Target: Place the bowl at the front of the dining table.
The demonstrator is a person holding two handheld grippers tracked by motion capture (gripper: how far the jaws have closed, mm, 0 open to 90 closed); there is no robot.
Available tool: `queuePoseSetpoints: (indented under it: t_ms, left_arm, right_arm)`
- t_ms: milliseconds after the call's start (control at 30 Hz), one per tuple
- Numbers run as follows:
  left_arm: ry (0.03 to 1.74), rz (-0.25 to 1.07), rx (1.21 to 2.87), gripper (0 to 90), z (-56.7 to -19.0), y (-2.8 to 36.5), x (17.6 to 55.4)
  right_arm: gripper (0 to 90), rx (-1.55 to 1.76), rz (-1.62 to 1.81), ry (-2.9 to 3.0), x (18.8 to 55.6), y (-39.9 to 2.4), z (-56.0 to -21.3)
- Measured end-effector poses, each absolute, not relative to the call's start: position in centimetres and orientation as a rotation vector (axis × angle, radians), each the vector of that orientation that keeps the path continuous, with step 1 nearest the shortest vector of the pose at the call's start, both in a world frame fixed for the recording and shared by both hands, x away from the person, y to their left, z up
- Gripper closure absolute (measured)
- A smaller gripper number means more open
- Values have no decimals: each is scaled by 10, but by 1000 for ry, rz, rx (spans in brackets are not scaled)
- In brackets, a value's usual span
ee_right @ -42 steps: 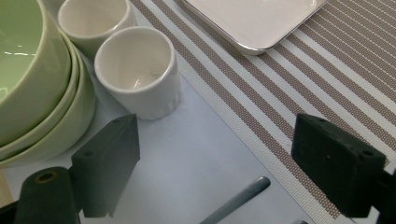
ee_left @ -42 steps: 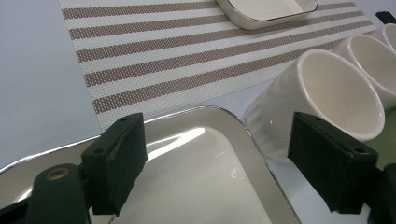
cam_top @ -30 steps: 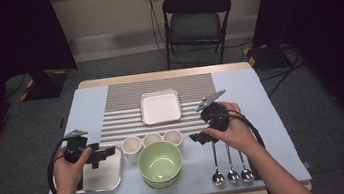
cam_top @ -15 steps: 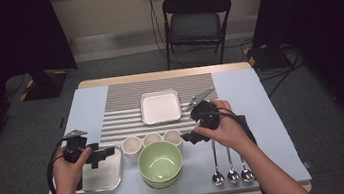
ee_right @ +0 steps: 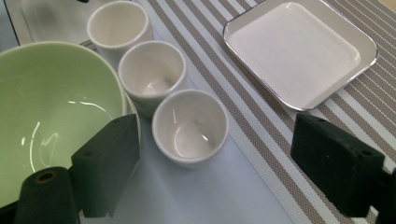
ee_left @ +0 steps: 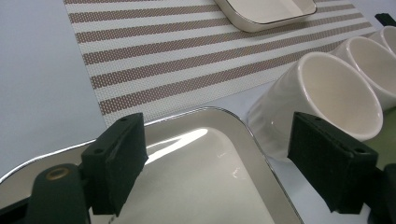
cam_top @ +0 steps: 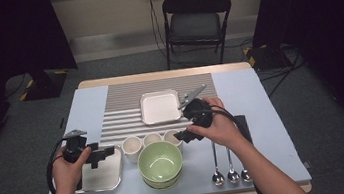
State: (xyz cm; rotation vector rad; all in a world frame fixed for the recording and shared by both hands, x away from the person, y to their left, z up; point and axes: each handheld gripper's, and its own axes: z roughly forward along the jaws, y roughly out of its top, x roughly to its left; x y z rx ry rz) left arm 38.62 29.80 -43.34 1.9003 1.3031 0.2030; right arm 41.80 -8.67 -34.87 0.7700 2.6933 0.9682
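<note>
The right gripper (ee_right: 219,158) hovers with jaws wide apart over the nearest white cup (ee_right: 190,127), last in a row of three beside the green bowl (ee_right: 51,107). The left gripper (ee_left: 233,168), jaws also apart, hangs above the steel tray (ee_left: 205,182) on the surface.

Three cups (cam_top: 151,141), three spoons (cam_top: 230,172)

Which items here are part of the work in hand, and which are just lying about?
In hand: right hand-held gripper, open, near the rightmost cup; left hand-held gripper, open, over the metal tray.
Lying about: green bowl, square plate, three spoons, chair.
</note>
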Motion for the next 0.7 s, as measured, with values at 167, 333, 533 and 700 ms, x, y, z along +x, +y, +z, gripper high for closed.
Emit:
queuePoseSetpoints:
  t_ms: [167,333,533,700]
  left_arm:
    - [1296,197,1903,190,-433,297,386]
    - [1297,198,1903,191,-433,297,386]
    - [1294,198,1905,191,-433,297,386]
    - [1288,202,1908,191,-432,297,386]
  right_arm:
    - [147,757,972,2706,418,-78,-348]
    - [147,734,965,2726,416,-68,-347]
    - [147,719,973,2743,415,-56,-346]
    - [147,705,963,2761,414,-48,-350]
